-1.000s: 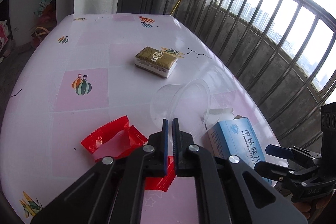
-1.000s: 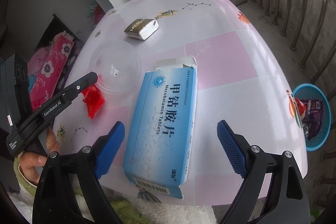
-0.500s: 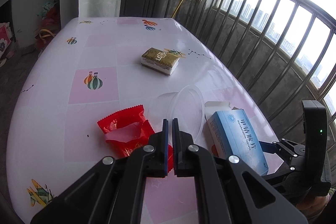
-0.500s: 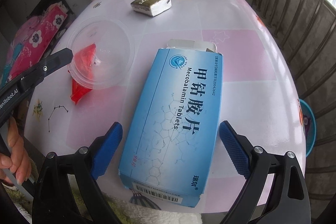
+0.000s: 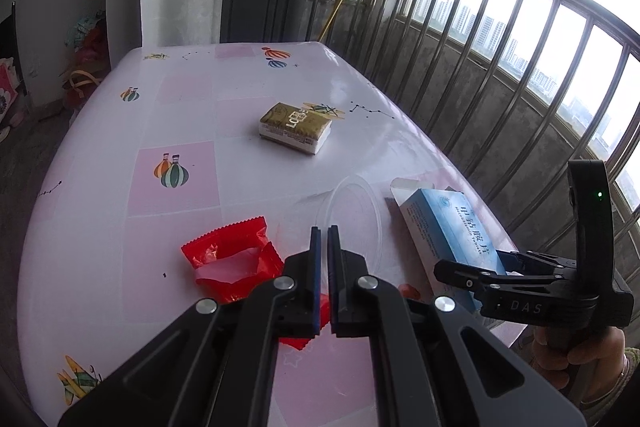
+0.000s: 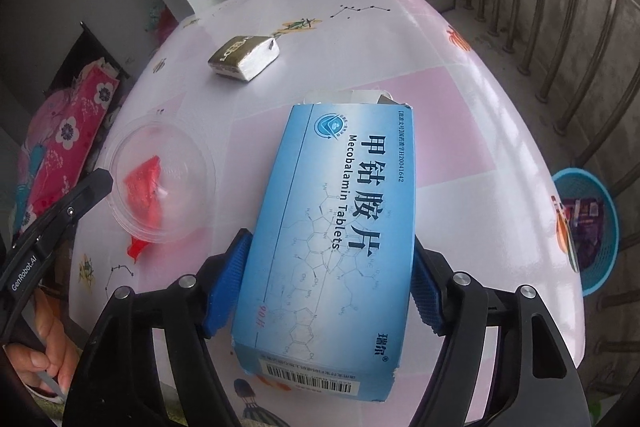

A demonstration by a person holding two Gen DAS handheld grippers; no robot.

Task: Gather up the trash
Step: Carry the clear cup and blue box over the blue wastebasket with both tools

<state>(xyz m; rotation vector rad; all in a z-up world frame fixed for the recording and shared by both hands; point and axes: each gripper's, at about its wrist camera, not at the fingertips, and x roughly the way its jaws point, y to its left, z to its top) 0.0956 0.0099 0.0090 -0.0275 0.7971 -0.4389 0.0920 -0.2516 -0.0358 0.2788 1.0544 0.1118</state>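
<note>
Blue medicine box (image 6: 332,227) on the pink table (image 6: 460,131), right gripper (image 6: 326,287) closing around it.

Pads reach both long sides; grasping is under way. Next, probably a lift toward the blue bin (image 6: 600,227) beyond the table edge. Left gripper (image 5: 322,239) pressed together, empty, above a red wrapper (image 5: 228,259).

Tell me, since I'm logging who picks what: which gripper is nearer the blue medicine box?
Right. The right gripper straddles the blue medicine box, its jaws closing on the sides. The left gripper is shut, beside the box, over the clear plastic lid.

Blue box (image 6: 332,227) reads "Mecobalamin Tablets"; left gripper (image 6: 60,223) arm reads "GenRobot.AI".
</note>
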